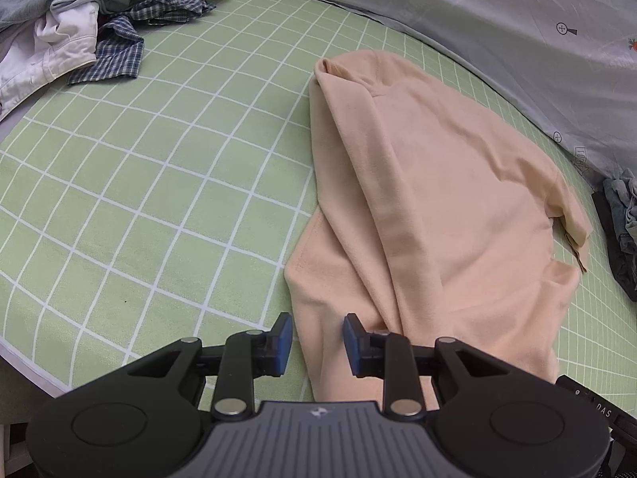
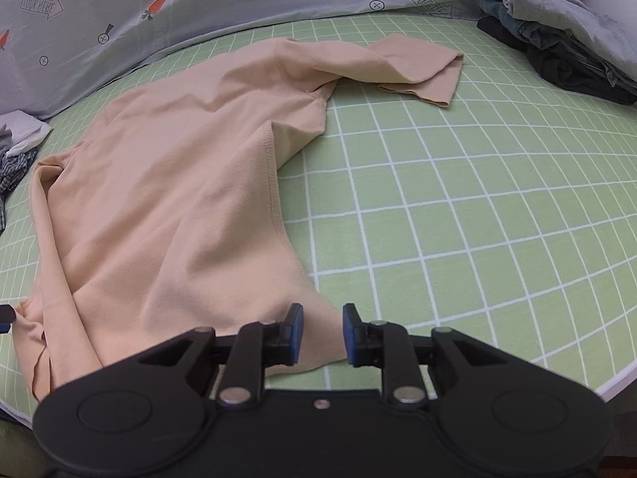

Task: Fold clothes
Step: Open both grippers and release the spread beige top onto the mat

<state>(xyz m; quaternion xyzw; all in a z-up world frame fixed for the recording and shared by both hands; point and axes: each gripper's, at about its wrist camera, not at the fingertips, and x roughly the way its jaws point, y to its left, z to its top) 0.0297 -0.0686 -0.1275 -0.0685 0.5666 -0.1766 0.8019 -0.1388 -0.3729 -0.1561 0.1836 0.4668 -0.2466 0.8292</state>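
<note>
A peach long-sleeved shirt (image 1: pixel 438 207) lies spread on the green checked bedsheet (image 1: pixel 159 159), one side folded over its body. In the right wrist view the same shirt (image 2: pixel 171 199) has one sleeve (image 2: pixel 414 67) stretched out to the far right. My left gripper (image 1: pixel 318 344) is open, hovering over the shirt's near hem with cloth below the gap but nothing pinched. My right gripper (image 2: pixel 323 334) is open too, over the near right corner of the hem. A bit of the left gripper's finger (image 2: pixel 6 318) shows at the left edge.
A heap of white and blue plaid clothes (image 1: pixel 79 47) lies at the far left of the bed. A stack of dark and grey garments (image 2: pixel 557 36) sits at the far right. A grey quilt with carrot prints (image 1: pixel 517 20) runs along the back. The bed's edge is near me.
</note>
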